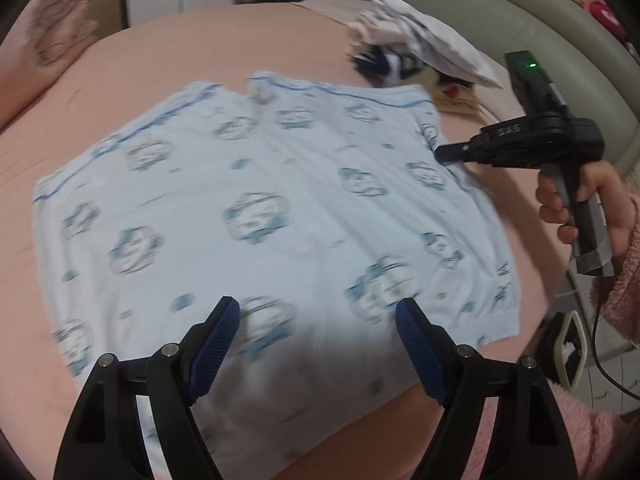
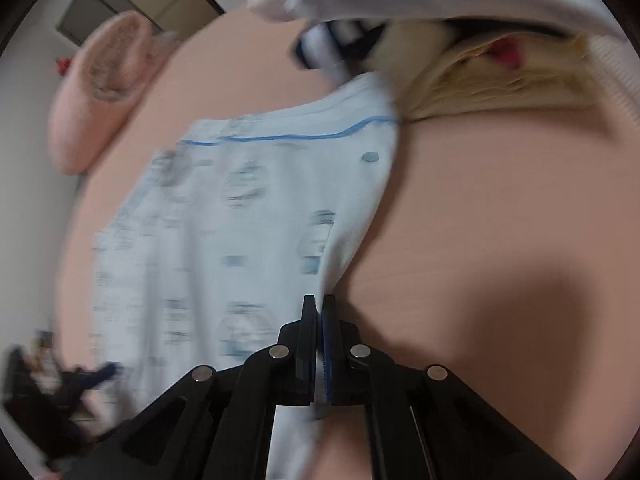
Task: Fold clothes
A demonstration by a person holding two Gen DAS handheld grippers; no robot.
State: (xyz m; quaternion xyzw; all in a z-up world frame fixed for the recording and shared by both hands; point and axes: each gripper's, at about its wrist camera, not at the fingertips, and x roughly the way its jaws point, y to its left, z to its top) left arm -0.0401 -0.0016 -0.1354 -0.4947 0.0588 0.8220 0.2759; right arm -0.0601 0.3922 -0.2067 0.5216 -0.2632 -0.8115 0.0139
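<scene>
A light blue printed garment point(image 1: 256, 216) with a darker blue trim line lies spread flat on the pink bed point(image 1: 168, 40). My left gripper point(image 1: 318, 312) is open, its blue pads hovering over the garment's near edge, holding nothing. My right gripper point(image 1: 444, 155) reaches in from the right and pinches the garment's right edge. In the right wrist view the right gripper point(image 2: 319, 304) is shut on that edge of the garment point(image 2: 240, 220), with cloth between the pads. The left gripper point(image 2: 106, 370) shows blurred at the lower left there.
A pile of other clothes point(image 1: 416, 40), white, navy and cream, lies at the bed's far right, right behind the garment; it also shows in the right wrist view point(image 2: 460, 72). A pink pillow point(image 1: 56, 28) sits at the far left. A grey padded bed frame point(image 1: 520, 28) runs along the right.
</scene>
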